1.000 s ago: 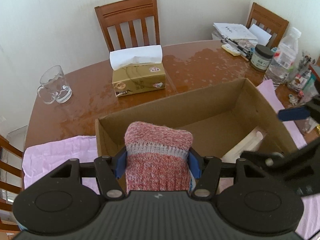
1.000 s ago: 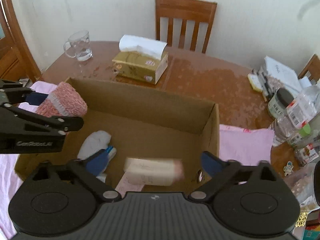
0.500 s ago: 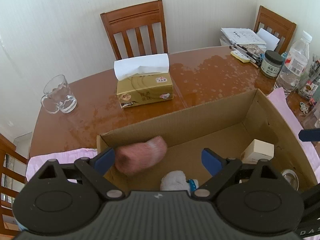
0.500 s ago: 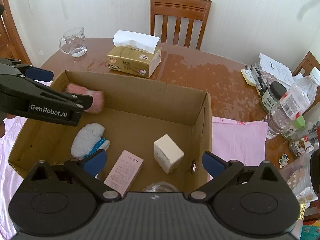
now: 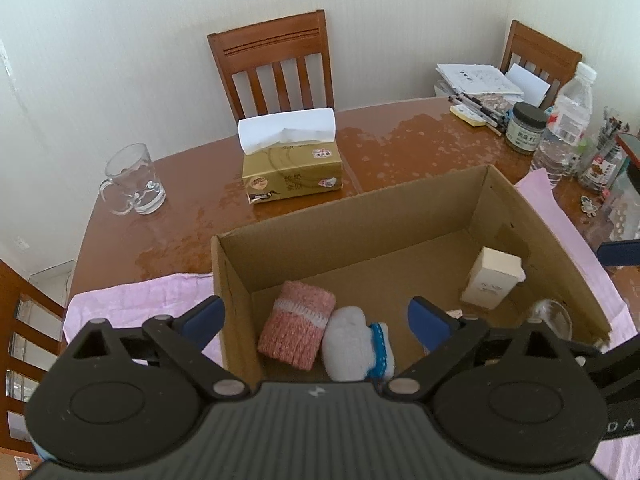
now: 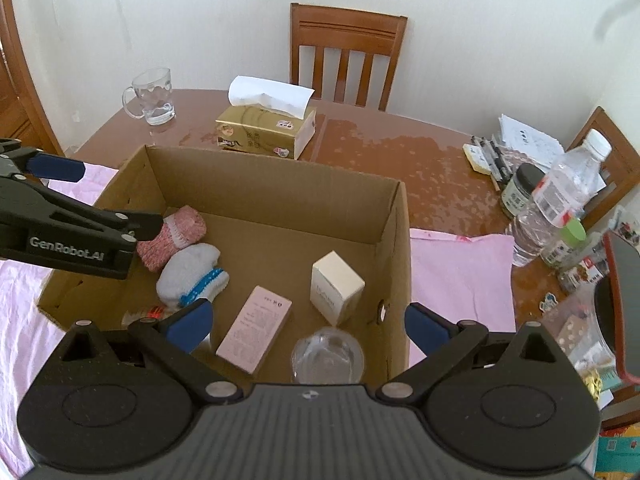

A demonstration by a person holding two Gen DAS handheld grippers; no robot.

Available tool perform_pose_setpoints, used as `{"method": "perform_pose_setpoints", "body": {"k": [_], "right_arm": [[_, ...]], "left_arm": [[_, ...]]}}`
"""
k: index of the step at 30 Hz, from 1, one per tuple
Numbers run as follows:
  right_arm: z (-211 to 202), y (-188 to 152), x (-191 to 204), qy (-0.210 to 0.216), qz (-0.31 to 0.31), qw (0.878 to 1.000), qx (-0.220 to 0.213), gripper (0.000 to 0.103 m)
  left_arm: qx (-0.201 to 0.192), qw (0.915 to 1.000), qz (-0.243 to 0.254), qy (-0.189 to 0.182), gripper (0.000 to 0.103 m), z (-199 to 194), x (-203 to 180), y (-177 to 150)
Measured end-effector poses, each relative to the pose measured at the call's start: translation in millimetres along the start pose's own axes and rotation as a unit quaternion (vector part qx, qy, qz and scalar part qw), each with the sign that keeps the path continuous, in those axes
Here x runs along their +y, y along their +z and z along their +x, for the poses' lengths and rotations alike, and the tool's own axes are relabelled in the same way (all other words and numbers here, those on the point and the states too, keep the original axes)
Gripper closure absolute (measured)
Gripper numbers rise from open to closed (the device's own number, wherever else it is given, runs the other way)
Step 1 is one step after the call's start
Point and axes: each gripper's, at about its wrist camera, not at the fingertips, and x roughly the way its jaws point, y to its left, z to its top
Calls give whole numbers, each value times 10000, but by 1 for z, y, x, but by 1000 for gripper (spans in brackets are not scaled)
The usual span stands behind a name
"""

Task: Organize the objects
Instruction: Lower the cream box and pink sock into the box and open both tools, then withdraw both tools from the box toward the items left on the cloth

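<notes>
Step in hand: release complete. Left gripper (image 5: 316, 316) and right gripper (image 6: 307, 322) both stand wide apart with nothing held, above the cardboard box (image 6: 280, 178). The pink sock (image 5: 297, 329) lies inside at the left wall, touching the white sock (image 5: 352, 343). Next move, likely: fetch another loose item. The tissue box (image 5: 292, 178) and glass mug (image 5: 134, 182) stand beyond the far wall, clear of the path
</notes>
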Motion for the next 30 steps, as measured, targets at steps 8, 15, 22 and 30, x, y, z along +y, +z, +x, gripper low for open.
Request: {"method": "perform_pose_setpoints", "body": {"k": [8, 15, 22, 30], "right_arm": [[-21, -28, 8, -86, 84, 9999, -41, 0], [-33, -57, 12, -128, 171, 9998, -27, 0], [-32, -90, 13, -256, 537, 9982, 102, 0], [-27, -126, 5, -434, 993, 9936, 314, 0]], "left_arm": [[-51, 10000, 37, -40, 4, -25, -2, -27], [-69, 9998, 151, -60, 4, -46, -6, -59], [-84, 9997, 182, -101, 4, -64, -12, -97], [-114, 9997, 68, -203, 4, -77, -14, -136]]}}
